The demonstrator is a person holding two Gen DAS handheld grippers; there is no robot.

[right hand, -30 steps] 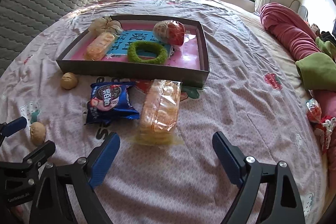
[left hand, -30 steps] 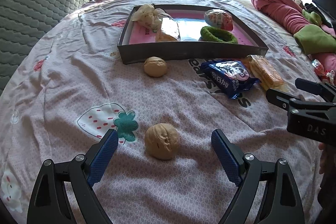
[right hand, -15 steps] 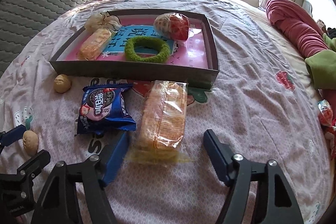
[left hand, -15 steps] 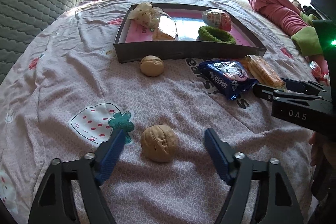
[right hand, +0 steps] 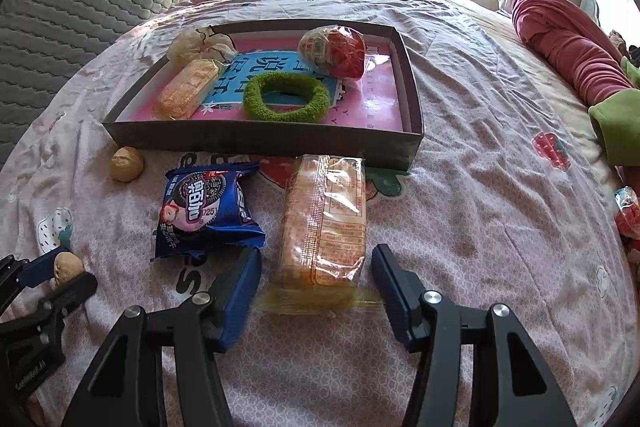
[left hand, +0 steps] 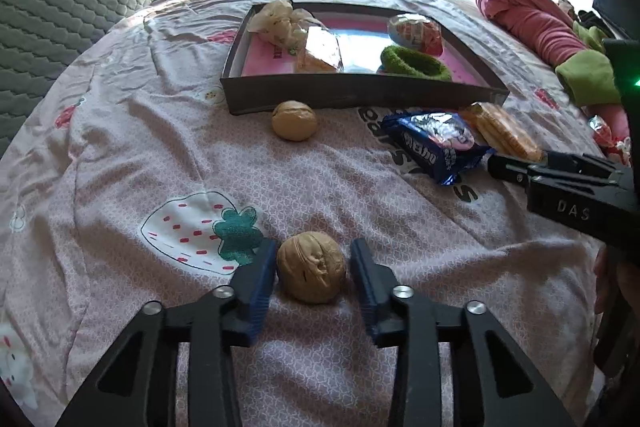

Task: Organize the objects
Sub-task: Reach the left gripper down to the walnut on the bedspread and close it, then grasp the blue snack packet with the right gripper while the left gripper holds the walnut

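Tan walnut [left hand: 311, 271] low in the left wrist frame, between the blue pads of the left gripper [left hand: 313, 281]; left pad touching or nearly so, a sliver of bedsheet [left hand: 120, 131] visible at the right pad, so firm grasp impossible to confirm. Second walnut [left hand: 295, 120] at frame centre, just beside the near wall of the dark tray [left hand: 360, 93]. Blue cookie packet [right hand: 206, 213] left of centre in the right wrist frame, beside the clear cracker pack [right hand: 325, 223]. Right gripper [right hand: 317, 285] released, fingers spread either side of the pack's near end, not touching. Inside the tray, upper centre: green ring [right hand: 286, 97], red-and-white wrapped snack [right hand: 333, 51], another cracker pack [right hand: 188, 87], crumpled pale bag [right hand: 200, 42].
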